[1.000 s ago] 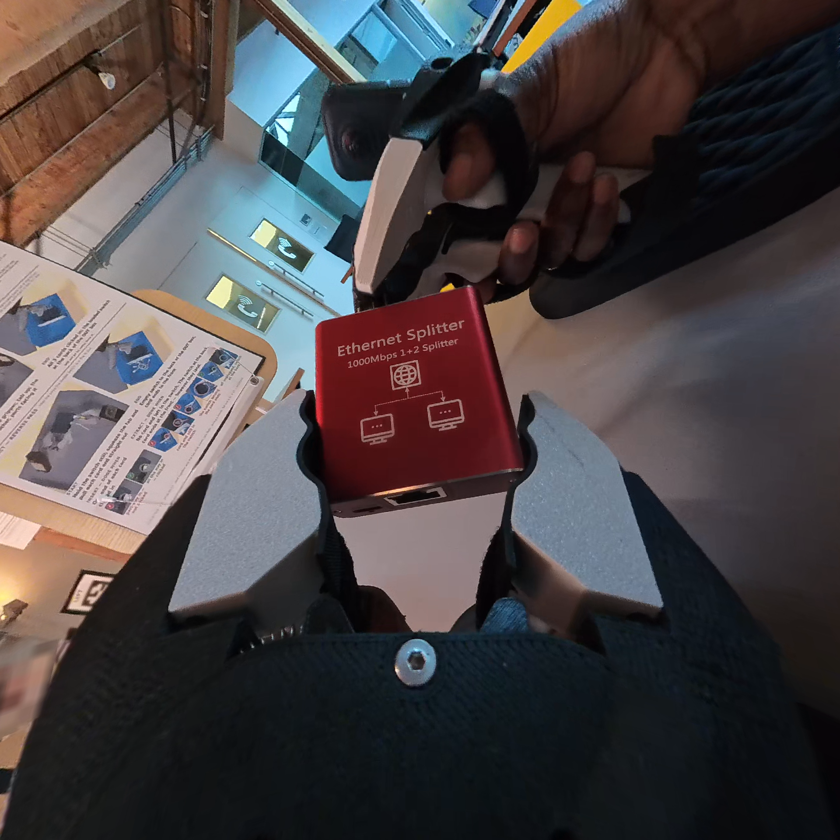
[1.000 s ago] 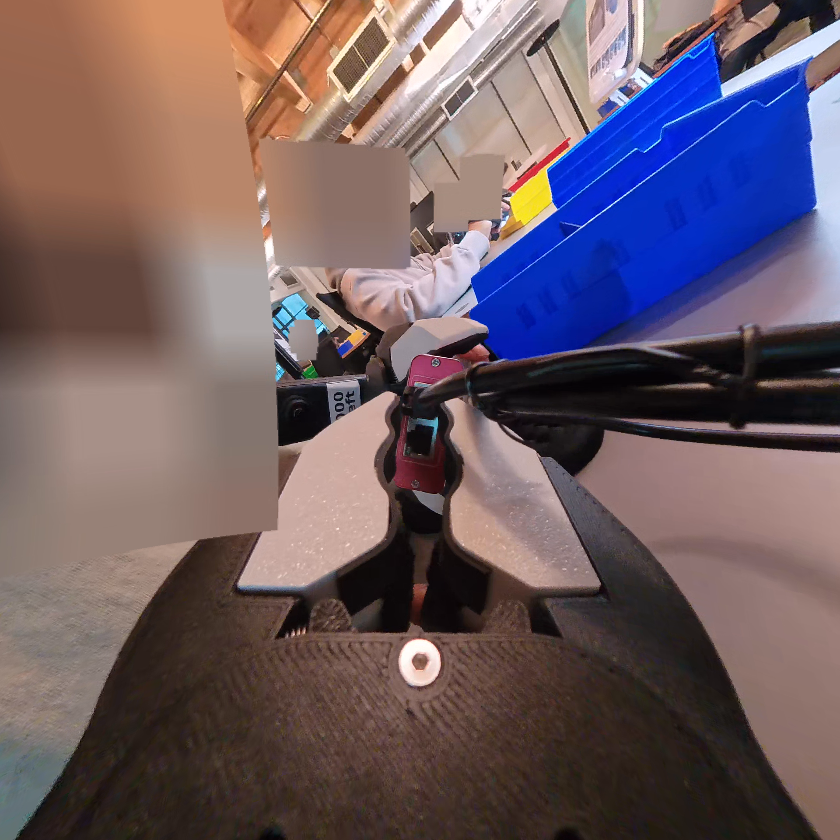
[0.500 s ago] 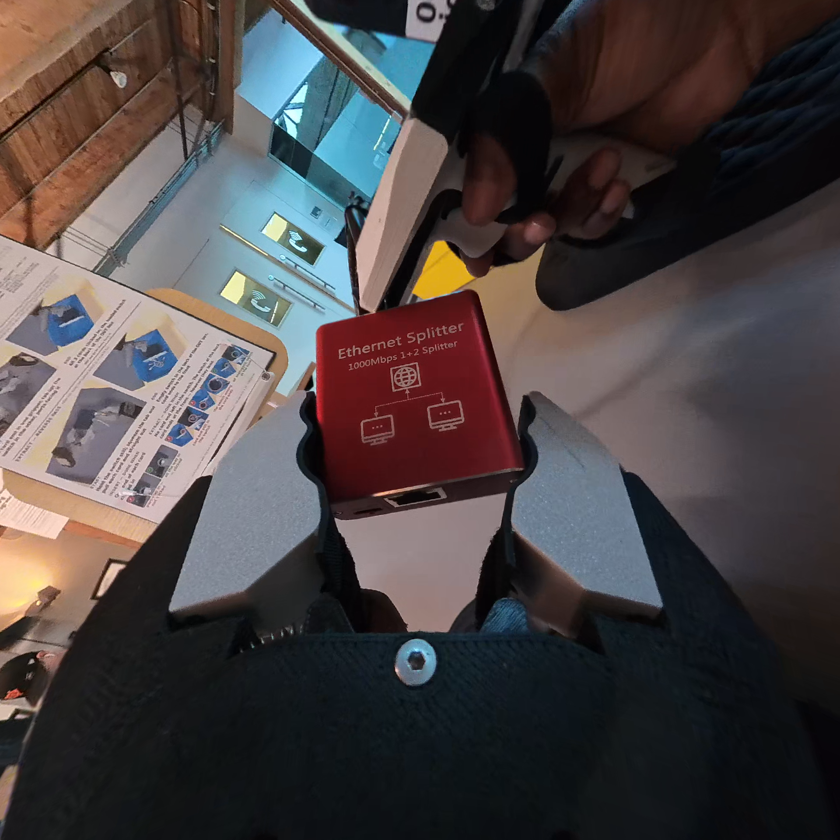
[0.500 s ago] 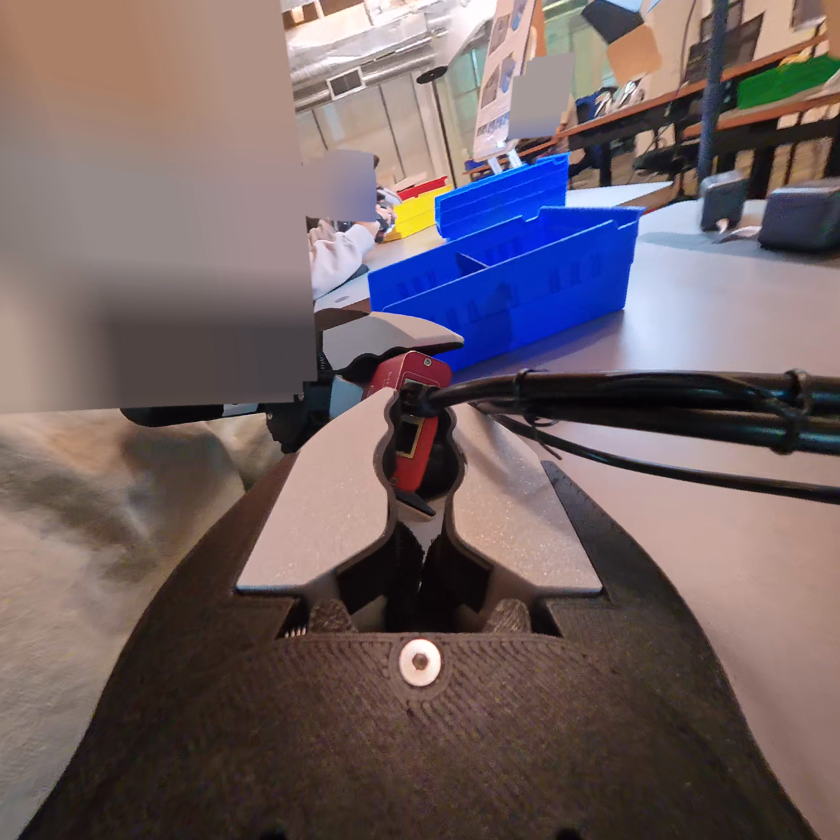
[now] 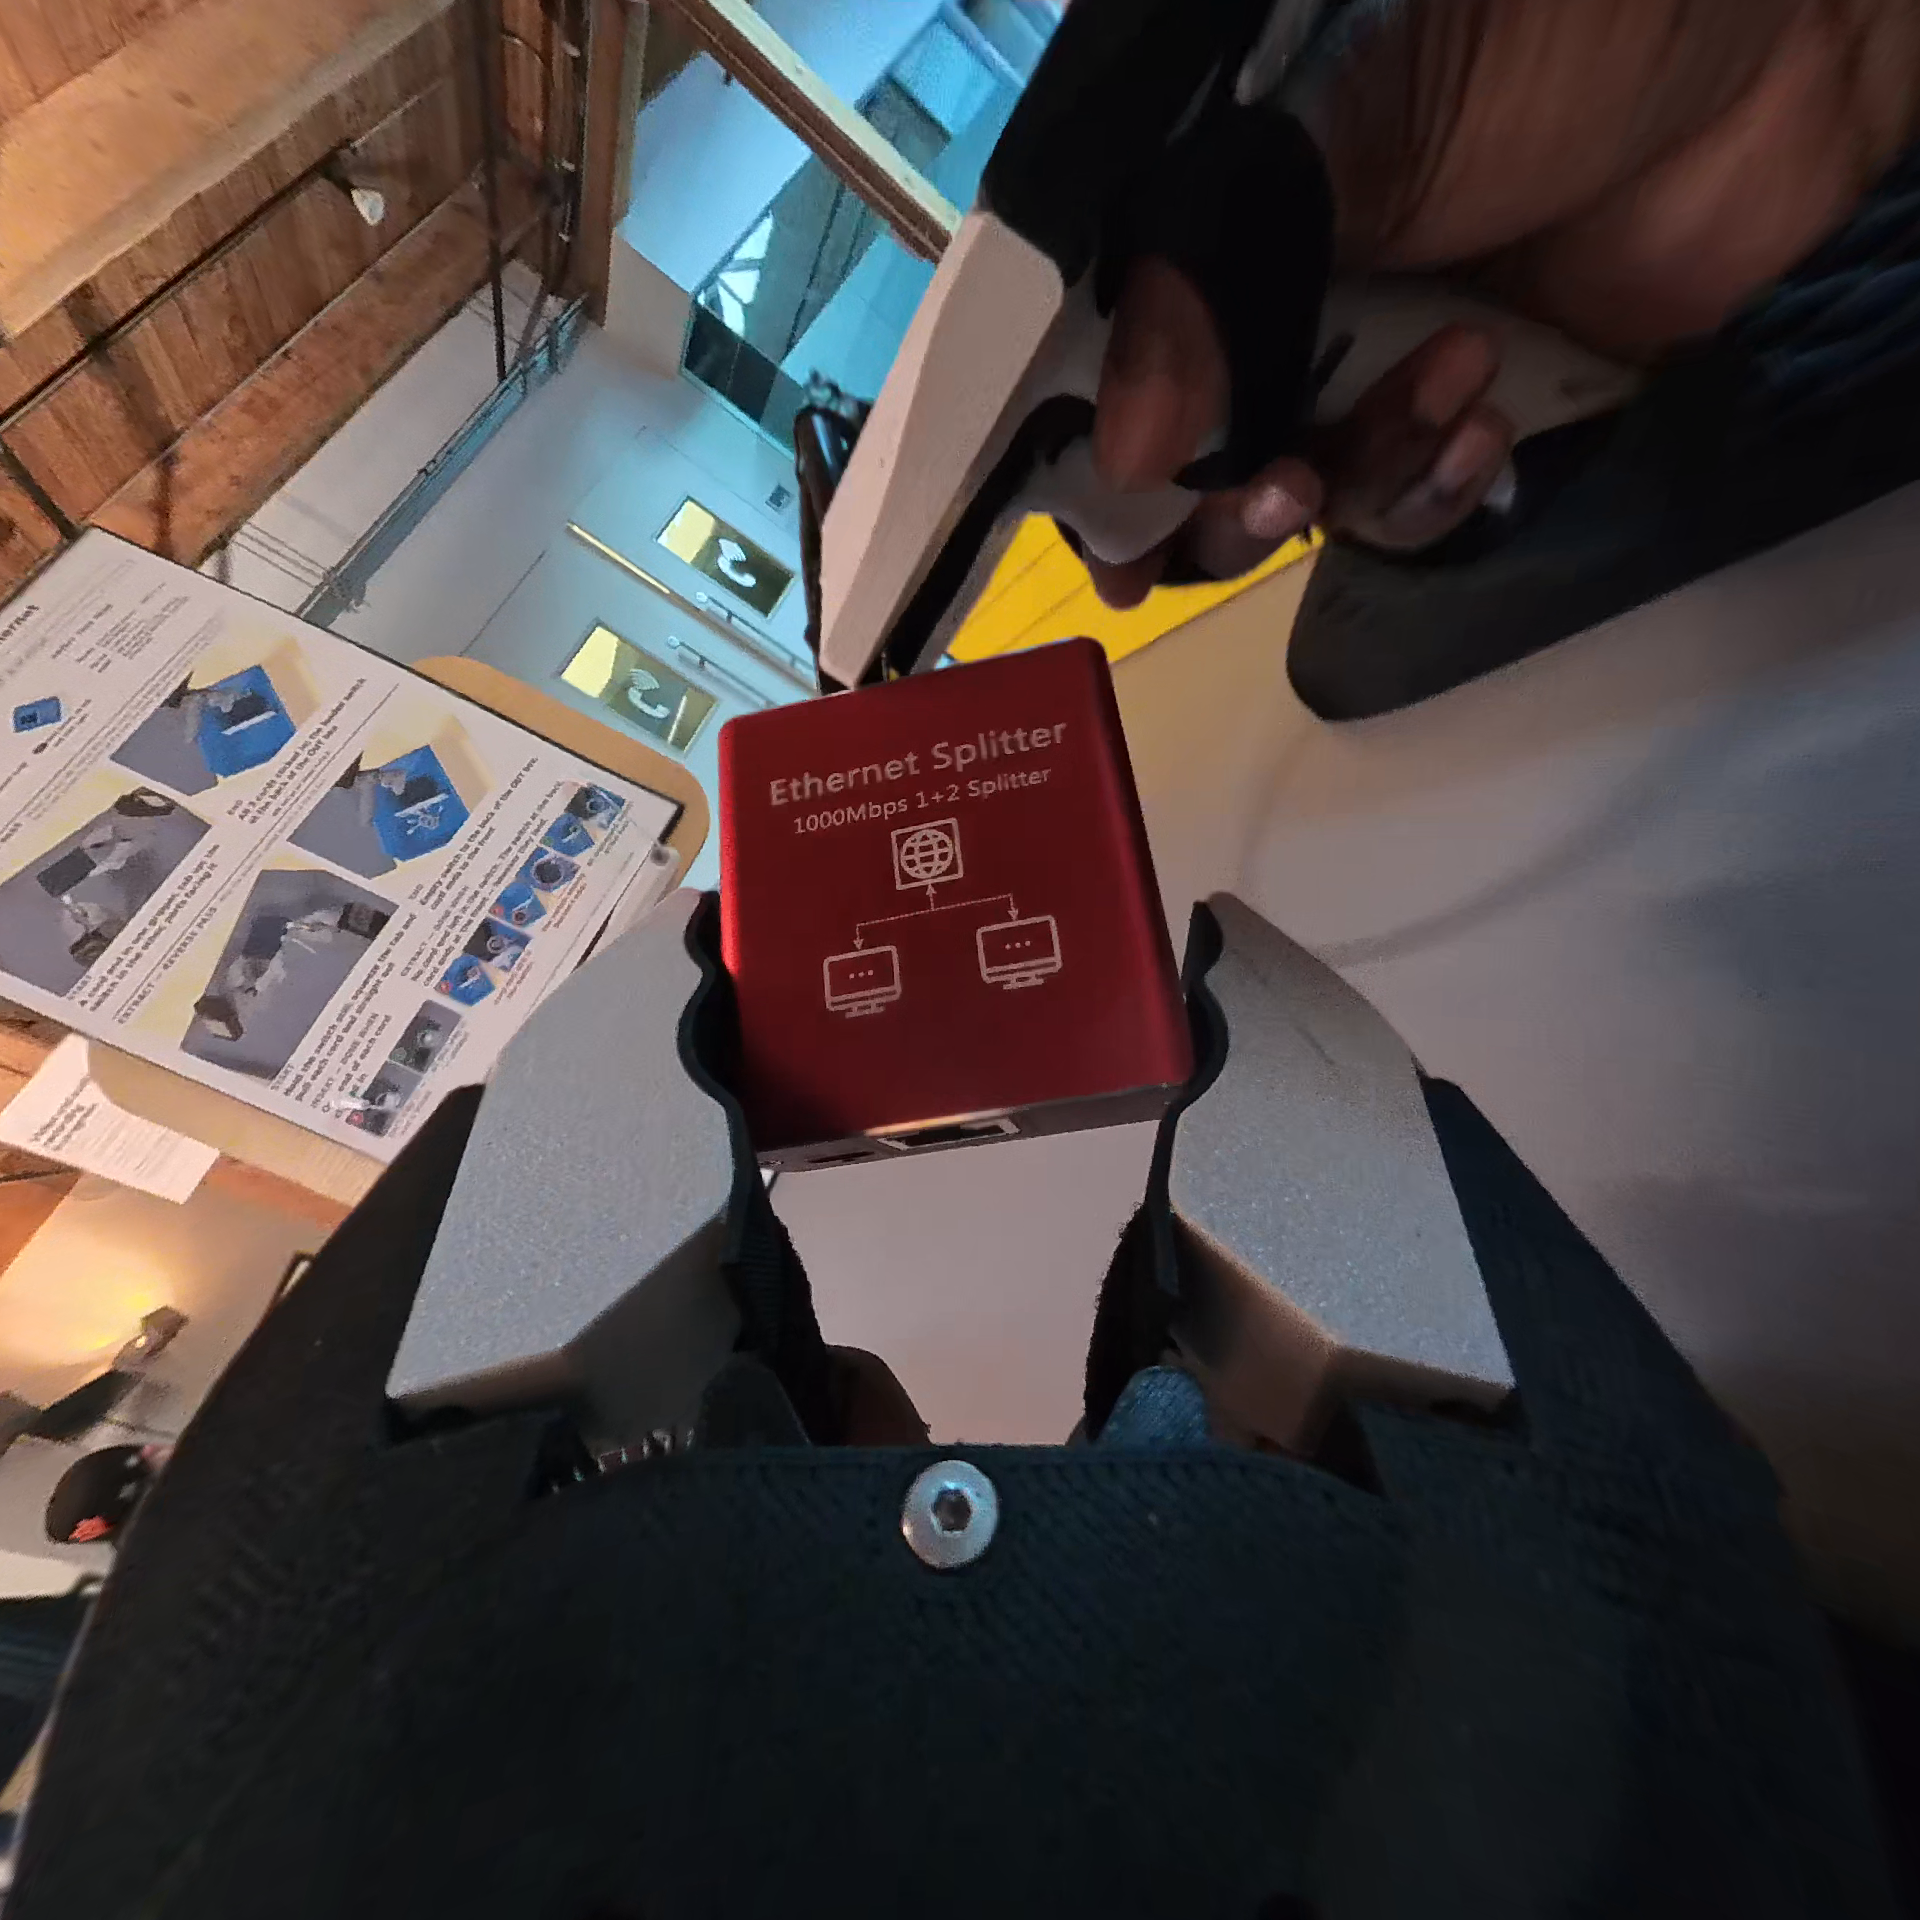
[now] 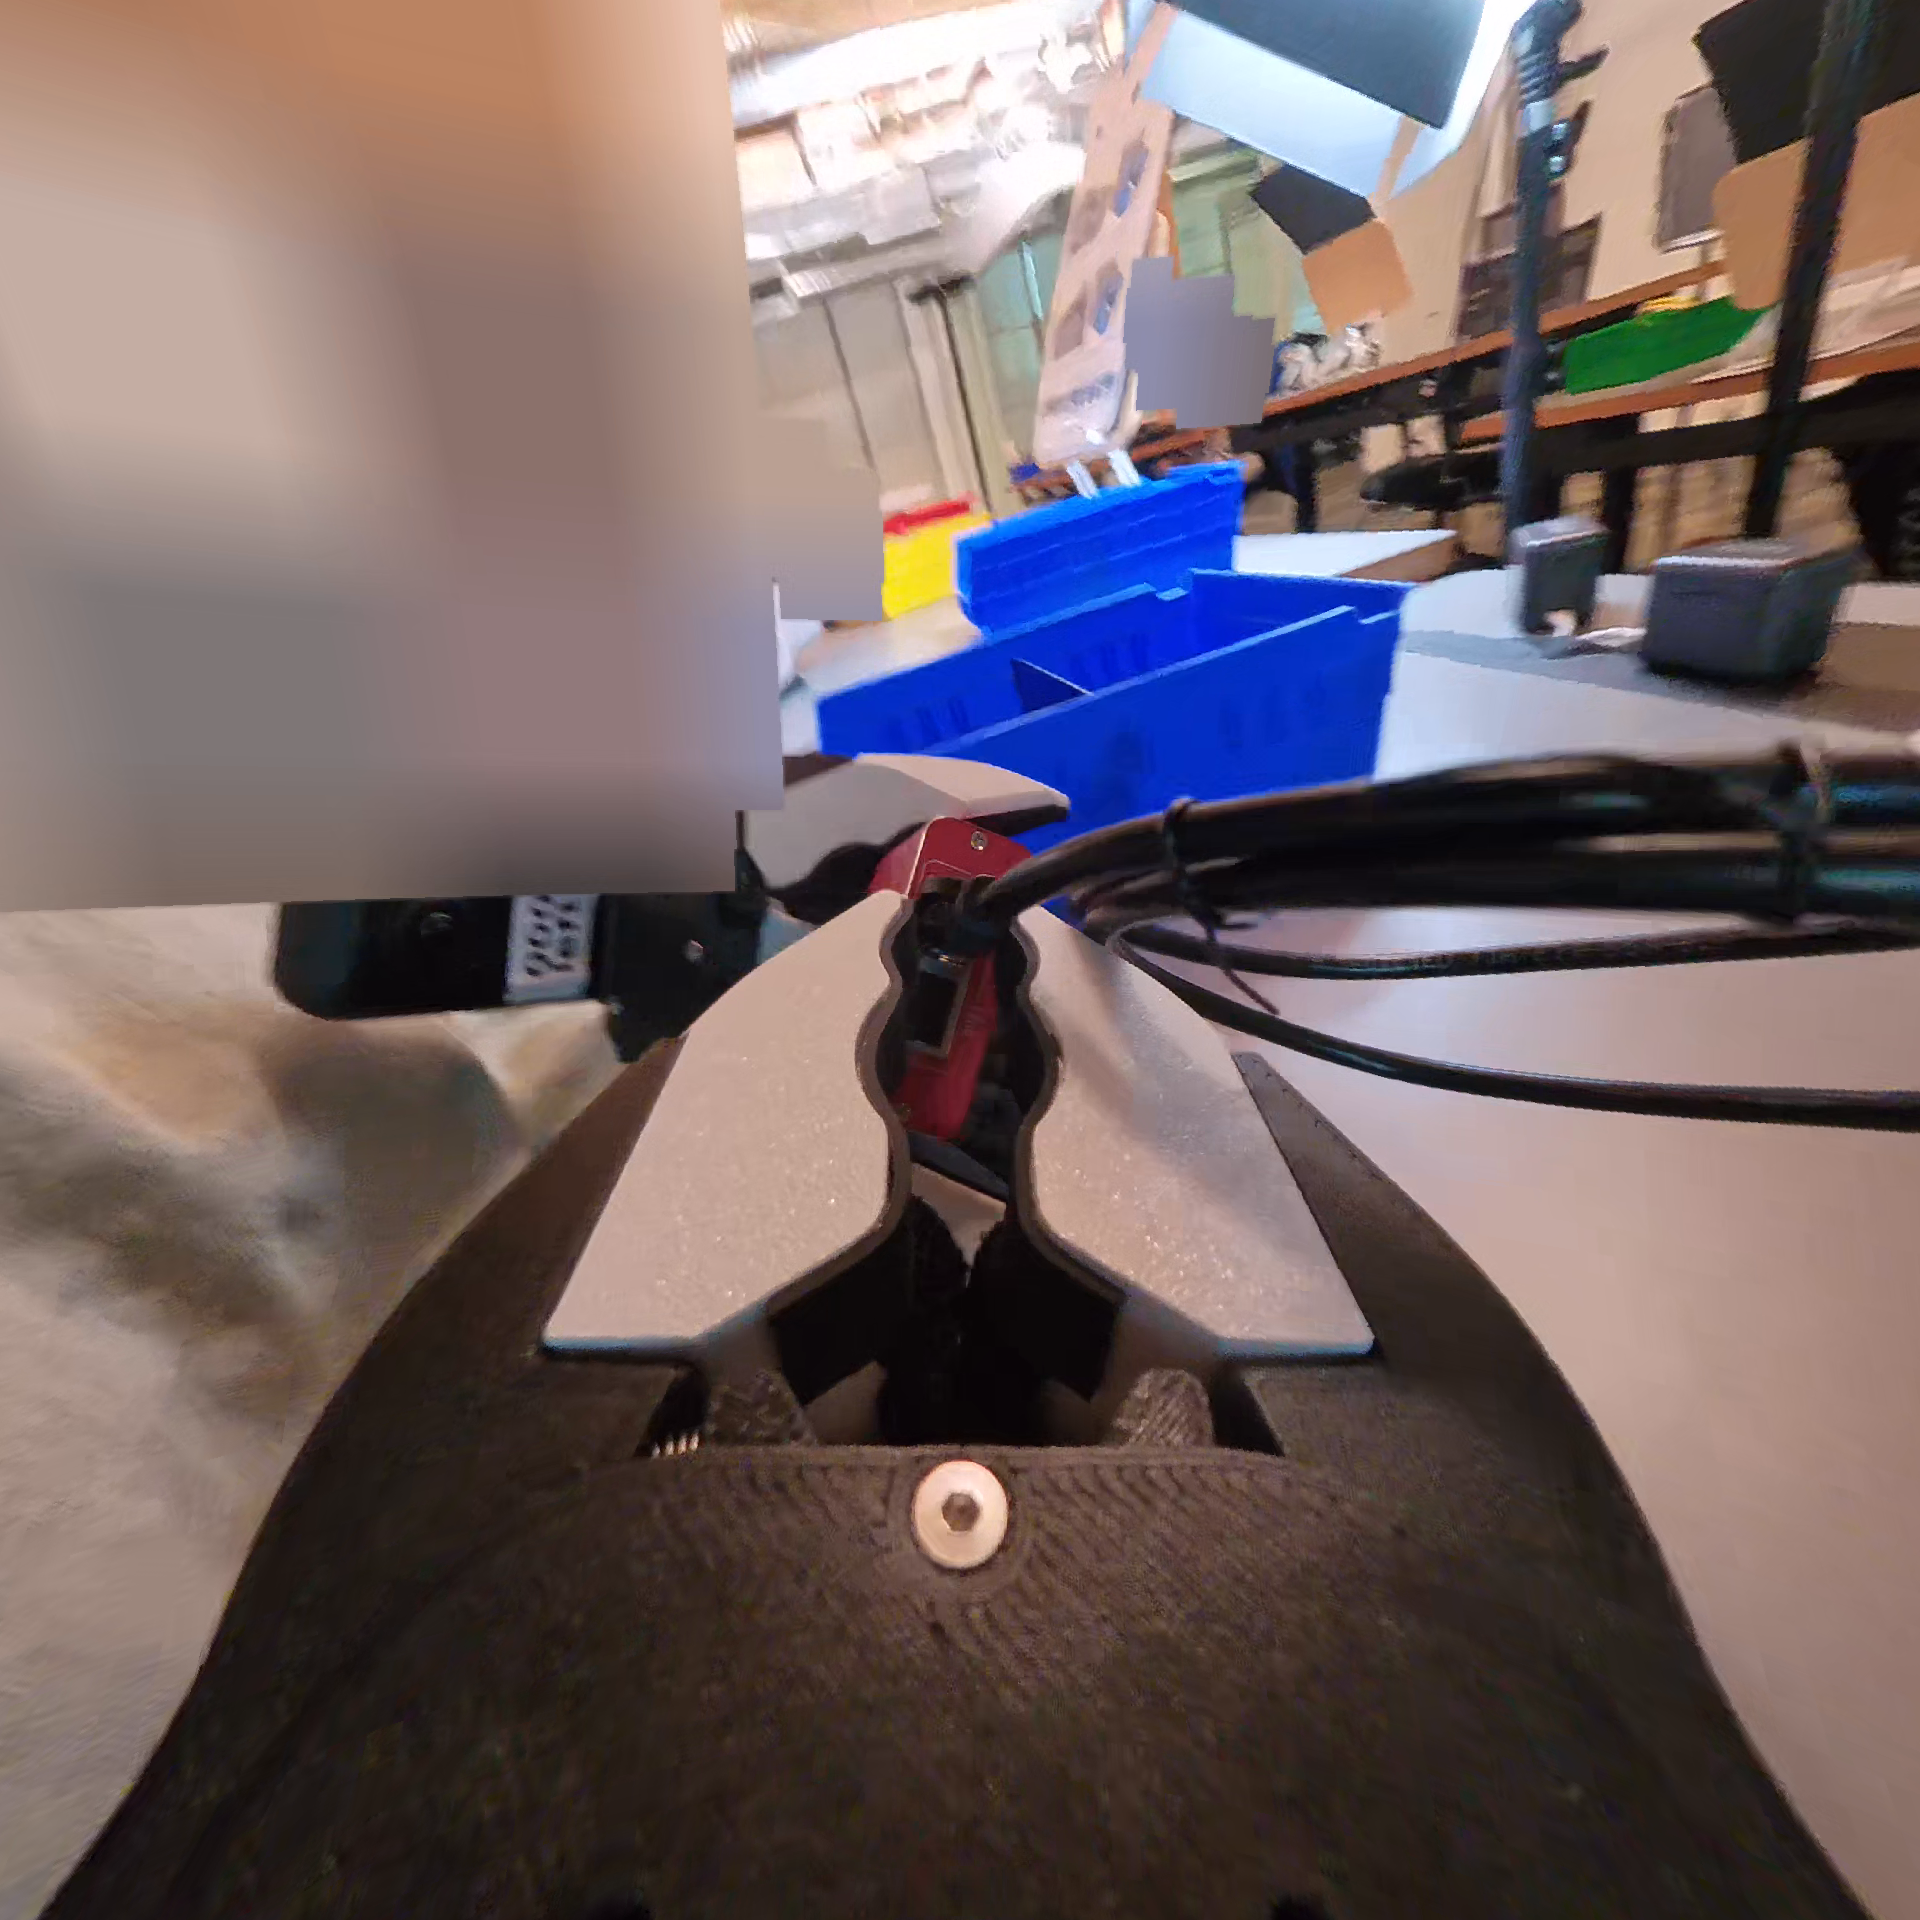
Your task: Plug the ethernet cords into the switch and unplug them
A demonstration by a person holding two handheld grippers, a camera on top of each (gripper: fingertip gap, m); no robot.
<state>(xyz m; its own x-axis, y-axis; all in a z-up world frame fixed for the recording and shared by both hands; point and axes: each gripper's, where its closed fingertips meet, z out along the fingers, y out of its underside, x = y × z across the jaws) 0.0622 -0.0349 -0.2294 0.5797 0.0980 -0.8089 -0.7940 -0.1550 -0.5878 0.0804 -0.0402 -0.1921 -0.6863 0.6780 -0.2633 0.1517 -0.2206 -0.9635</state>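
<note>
Our left gripper [image 5: 951, 1023] clamps the red switch [image 5: 935, 894]. Our right gripper [image 6: 956, 987] pinches a black cord [image 6: 1351, 831] at its port; next, a straight push or pull.

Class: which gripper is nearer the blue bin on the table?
Right. The right gripper faces the blue bin, which stands just beyond its jaws. The left gripper, clamping the red switch, shows no bin.

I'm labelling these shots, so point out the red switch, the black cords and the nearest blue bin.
red switch [image 5: 951, 925]: left wrist view, on its printed top face.
black cords [image 6: 1455, 821]: right wrist view, on the tied bundle.
blue bin [image 6: 1226, 717]: right wrist view, on its near side wall.
</note>
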